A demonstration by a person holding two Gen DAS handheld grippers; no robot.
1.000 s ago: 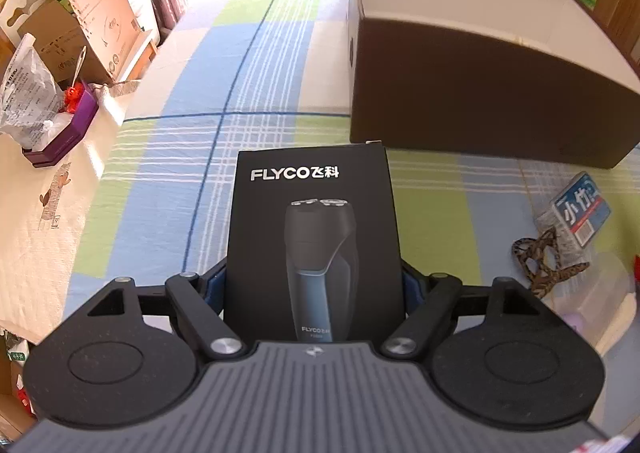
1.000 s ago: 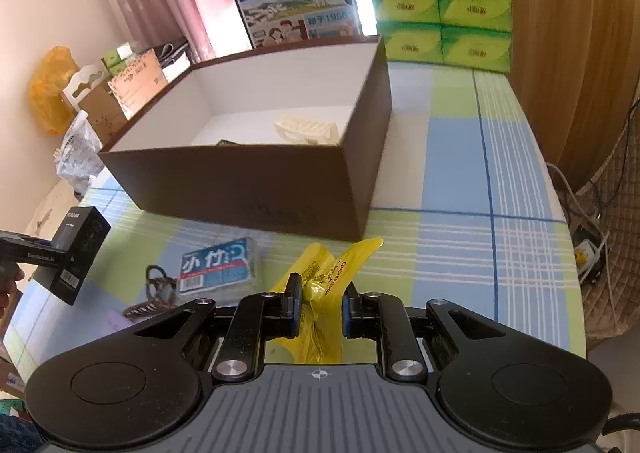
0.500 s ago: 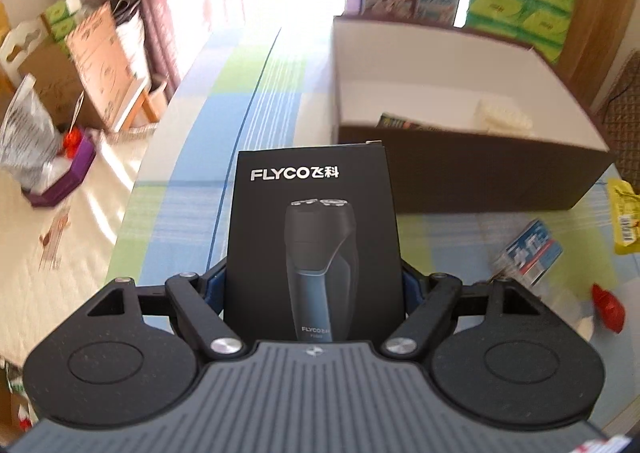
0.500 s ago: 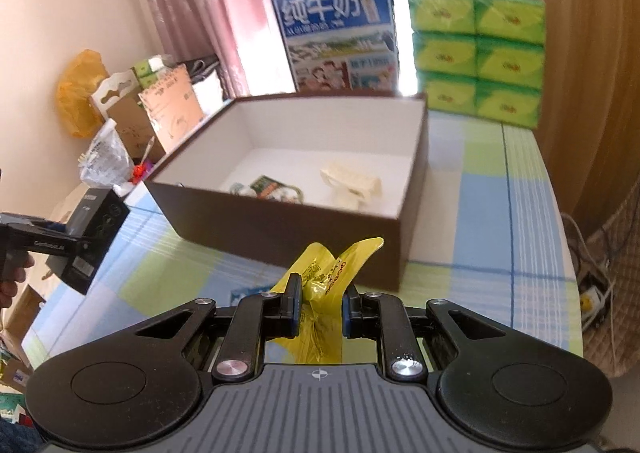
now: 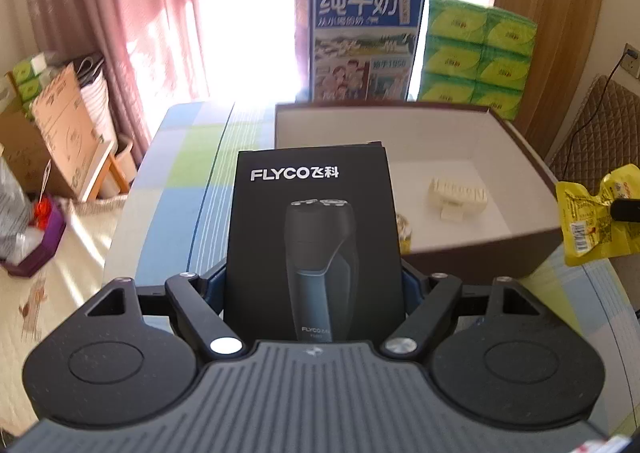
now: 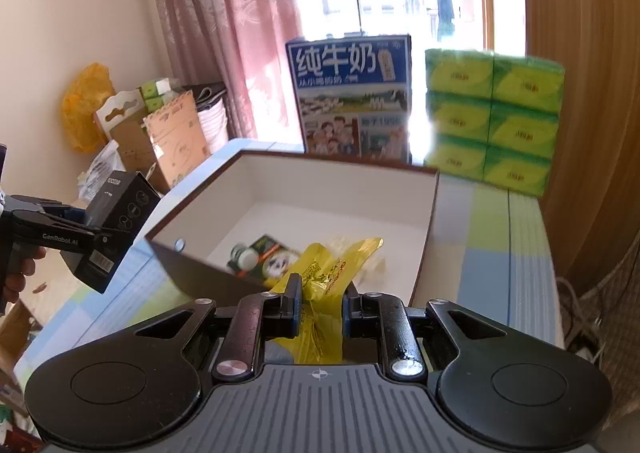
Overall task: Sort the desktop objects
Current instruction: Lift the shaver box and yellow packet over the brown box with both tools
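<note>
My left gripper (image 5: 314, 285) is shut on a black FLYCO shaver box (image 5: 314, 245), held upright above the near-left corner of the brown storage box (image 5: 516, 253). The right wrist view shows that same shaver box (image 6: 116, 213) raised at the left. My right gripper (image 6: 318, 301) is shut on a crumpled yellow snack packet (image 6: 328, 285), just above the near wall of the storage box (image 6: 200, 273). Inside lie a cream comb-like piece (image 5: 458, 195), a green panda packet (image 6: 268, 259) and a small white item (image 6: 246, 255).
A blue milk carton (image 6: 352, 97) and stacked green tissue packs (image 6: 492, 121) stand behind the storage box on the checked tablecloth (image 6: 492, 253). Cardboard boxes and bags (image 5: 60, 133) crowd the floor at the left. A hand (image 6: 18, 273) holds the left gripper's handle.
Both grippers have risen and moved toward the storage box. Its inside now shows in both views, and the items on the table in front of it have dropped out of sight.
</note>
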